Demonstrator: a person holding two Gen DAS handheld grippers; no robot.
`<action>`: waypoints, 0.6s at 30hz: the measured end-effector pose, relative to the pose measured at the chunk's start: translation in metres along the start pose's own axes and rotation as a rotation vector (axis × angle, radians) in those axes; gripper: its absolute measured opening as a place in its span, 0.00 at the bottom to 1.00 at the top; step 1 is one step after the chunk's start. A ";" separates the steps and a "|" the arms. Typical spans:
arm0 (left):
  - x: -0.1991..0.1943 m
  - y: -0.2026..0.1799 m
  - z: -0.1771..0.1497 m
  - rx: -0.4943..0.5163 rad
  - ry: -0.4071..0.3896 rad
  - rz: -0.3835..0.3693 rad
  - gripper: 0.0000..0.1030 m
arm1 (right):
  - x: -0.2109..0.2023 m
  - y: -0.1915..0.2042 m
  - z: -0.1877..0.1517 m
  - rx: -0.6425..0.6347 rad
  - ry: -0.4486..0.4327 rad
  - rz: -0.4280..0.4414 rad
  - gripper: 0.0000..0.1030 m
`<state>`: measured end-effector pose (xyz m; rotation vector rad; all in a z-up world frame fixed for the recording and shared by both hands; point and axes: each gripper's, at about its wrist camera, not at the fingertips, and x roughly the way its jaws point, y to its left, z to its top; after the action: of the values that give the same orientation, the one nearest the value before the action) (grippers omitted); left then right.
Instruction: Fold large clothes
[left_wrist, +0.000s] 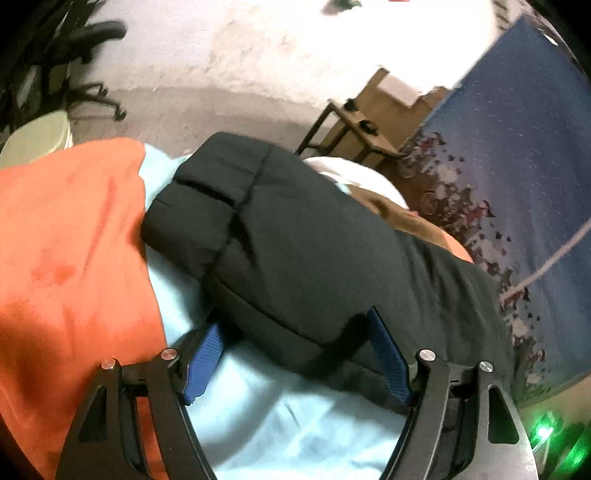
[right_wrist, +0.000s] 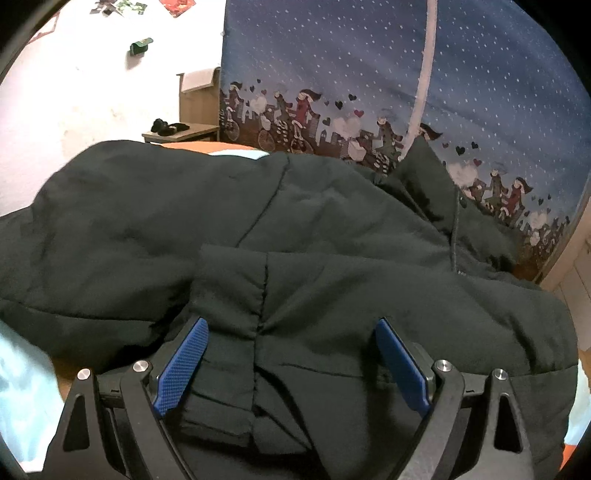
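A black padded jacket (right_wrist: 155, 221) lies spread across the bed. In the right wrist view one sleeve (right_wrist: 332, 295) is folded back over the body, and its cuff end lies between the wide-apart blue pads of my right gripper (right_wrist: 291, 321), which is open. In the left wrist view a quilted end of the jacket (left_wrist: 295, 236) rests on the light blue sheet (left_wrist: 277, 413). My left gripper (left_wrist: 295, 319) is open, its blue pads (left_wrist: 203, 365) straddling the jacket's near edge without pinching it.
An orange blanket (left_wrist: 66, 240) covers the bed left of the sheet. A blue curtain printed with cyclists (right_wrist: 369, 74) hangs behind the bed. A wooden side table (left_wrist: 354, 125) stands by the white wall, and an office chair (left_wrist: 88, 62) is at the far left.
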<state>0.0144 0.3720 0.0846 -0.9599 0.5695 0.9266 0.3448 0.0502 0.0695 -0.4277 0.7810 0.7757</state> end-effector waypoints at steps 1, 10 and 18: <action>0.003 0.005 0.002 -0.027 0.007 -0.011 0.68 | 0.005 0.000 -0.001 0.002 0.014 0.000 0.94; -0.019 0.016 0.007 -0.032 -0.139 -0.046 0.57 | 0.025 -0.003 -0.010 0.025 0.020 0.027 1.00; -0.034 -0.004 0.005 0.036 -0.232 -0.023 0.13 | 0.009 -0.010 -0.015 0.017 0.024 0.099 1.00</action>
<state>0.0013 0.3618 0.1148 -0.8116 0.3760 0.9882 0.3500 0.0389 0.0534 -0.3860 0.8357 0.8564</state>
